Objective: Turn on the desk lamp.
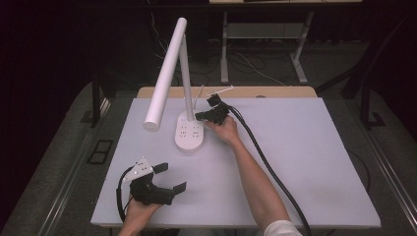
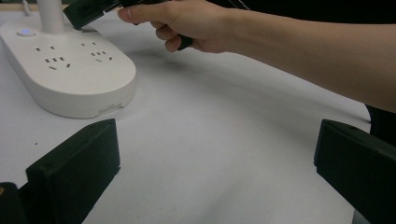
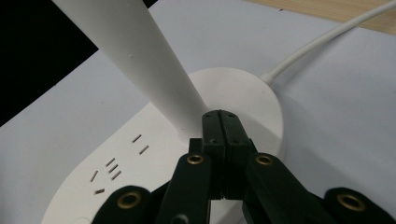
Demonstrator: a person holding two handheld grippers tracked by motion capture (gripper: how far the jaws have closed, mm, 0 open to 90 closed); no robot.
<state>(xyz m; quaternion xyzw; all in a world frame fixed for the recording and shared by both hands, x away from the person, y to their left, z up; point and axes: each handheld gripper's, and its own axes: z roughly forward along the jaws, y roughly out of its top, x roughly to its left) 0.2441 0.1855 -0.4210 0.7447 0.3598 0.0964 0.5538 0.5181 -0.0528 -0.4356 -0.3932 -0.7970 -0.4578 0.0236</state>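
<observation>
Work in hand looks like operating a white desk lamp [image 1: 169,73] that stands on a pale surface [image 1: 305,162]; the right tongs [image 1: 200,116] have their jaws pressed fully together with nothing between them, tips at the foot of the lamp's stem [image 3: 140,60], on or just above the oval lamp base [image 1: 189,132]; the contact itself is hidden; a small button [image 2: 25,32] glows blue on the base, on the far side of the stem from the tips; sockets dot the base beside the right tongs; a white cord [image 3: 327,42] leaves the base beyond their tips; the left tongs [image 1: 172,178] hang spread wide and empty, well apart from the lamp, nearer the person; judging from this, the reach to the base is done, while any press or switch remains unconfirmed; whether the lamp head is lit cannot be told.
</observation>
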